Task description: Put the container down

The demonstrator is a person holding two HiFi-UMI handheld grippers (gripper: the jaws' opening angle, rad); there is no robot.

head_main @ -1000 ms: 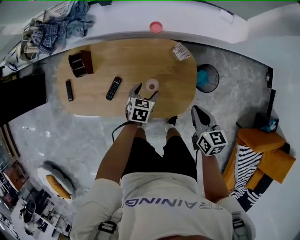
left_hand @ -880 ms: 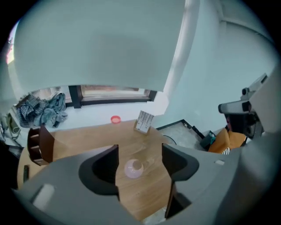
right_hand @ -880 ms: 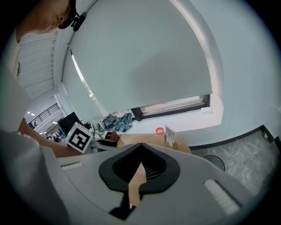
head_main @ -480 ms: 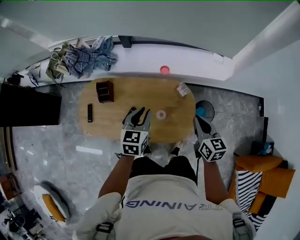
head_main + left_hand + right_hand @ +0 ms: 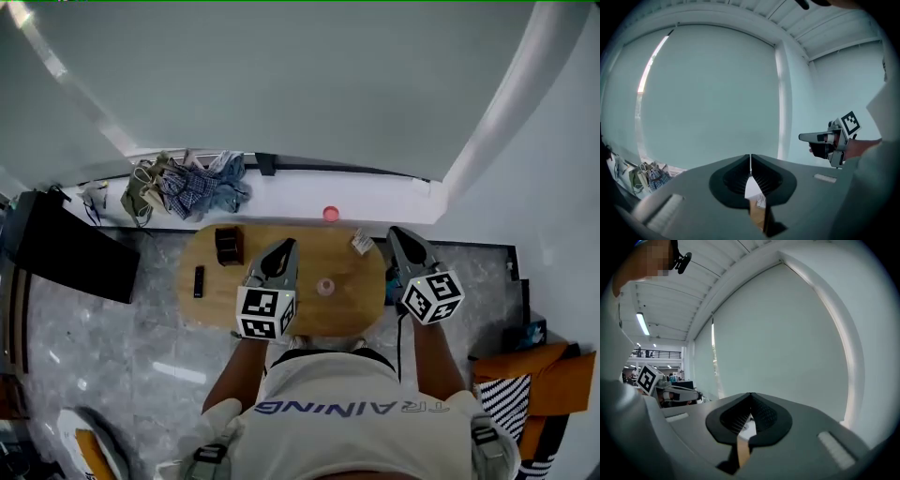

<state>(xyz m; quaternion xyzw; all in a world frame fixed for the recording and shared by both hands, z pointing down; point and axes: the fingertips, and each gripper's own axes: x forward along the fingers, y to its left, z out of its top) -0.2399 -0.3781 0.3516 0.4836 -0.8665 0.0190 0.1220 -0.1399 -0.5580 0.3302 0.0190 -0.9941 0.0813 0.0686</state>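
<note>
The container (image 5: pixel 325 287), a small pale pink cylinder, stands by itself on the oval wooden table (image 5: pixel 281 314) far below me. My left gripper (image 5: pixel 284 246) is held high over the table, to the left of the container and well apart from it. Its jaws have just been closing and now meet, with nothing between them (image 5: pixel 750 157). My right gripper (image 5: pixel 397 234) hangs at the same height off the table's right end, shut and empty (image 5: pixel 751 394). Each gripper shows in the other's view, the right gripper (image 5: pixel 802 137) and the left gripper (image 5: pixel 696 392). Both point nearly level at a pale wall.
On the table lie a black remote (image 5: pixel 199 280), a dark box (image 5: pixel 228 246) and a small packet (image 5: pixel 362 243). A pink disc (image 5: pixel 330 214) and a heap of clothes (image 5: pixel 187 187) sit on the white ledge behind. A black panel (image 5: pixel 66 258) stands left, an orange seat (image 5: pixel 525 366) right.
Both grippers have risen far above the table. The left jaws, open beside the container a second ago, have shut empty. The container stays on the table.
</note>
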